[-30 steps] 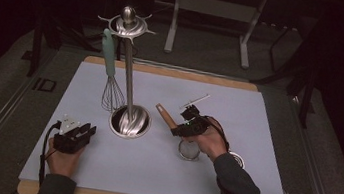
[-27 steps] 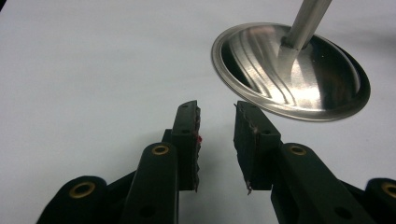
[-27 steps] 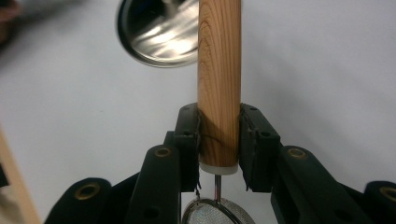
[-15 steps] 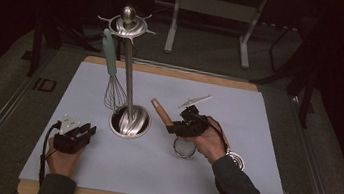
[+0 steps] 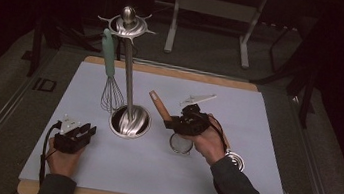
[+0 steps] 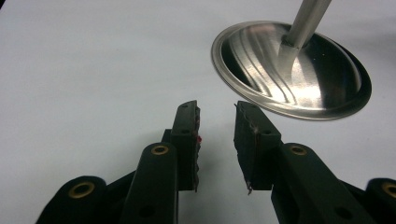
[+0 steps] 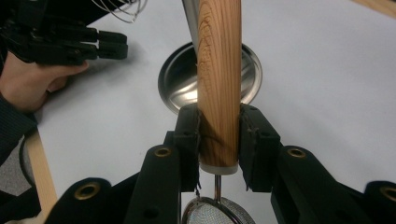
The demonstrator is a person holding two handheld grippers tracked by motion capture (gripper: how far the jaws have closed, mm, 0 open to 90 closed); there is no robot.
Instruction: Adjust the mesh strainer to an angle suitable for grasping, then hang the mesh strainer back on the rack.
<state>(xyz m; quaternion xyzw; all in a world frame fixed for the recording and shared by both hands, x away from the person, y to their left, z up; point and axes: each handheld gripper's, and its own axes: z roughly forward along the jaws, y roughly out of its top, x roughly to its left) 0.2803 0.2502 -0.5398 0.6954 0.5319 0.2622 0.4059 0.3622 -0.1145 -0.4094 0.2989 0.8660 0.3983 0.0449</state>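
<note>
Table (image 5: 249, 188): pale mat. Utensil stand (image 5: 129, 121) centre, whisk (image 5: 109, 89) hanging on its left. Right tongs (image 5: 172, 123) clamped on strainer (image 5: 181, 142) wooden handle, right of stand, mesh low near table. Left tongs (image 5: 91, 129) apart, empty, near-left.

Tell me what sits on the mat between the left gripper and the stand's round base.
Nothing: in the left gripper view the left gripper has open, empty jaws, and bare white mat runs up to the stand base. The high view shows the same bare stretch.
</note>
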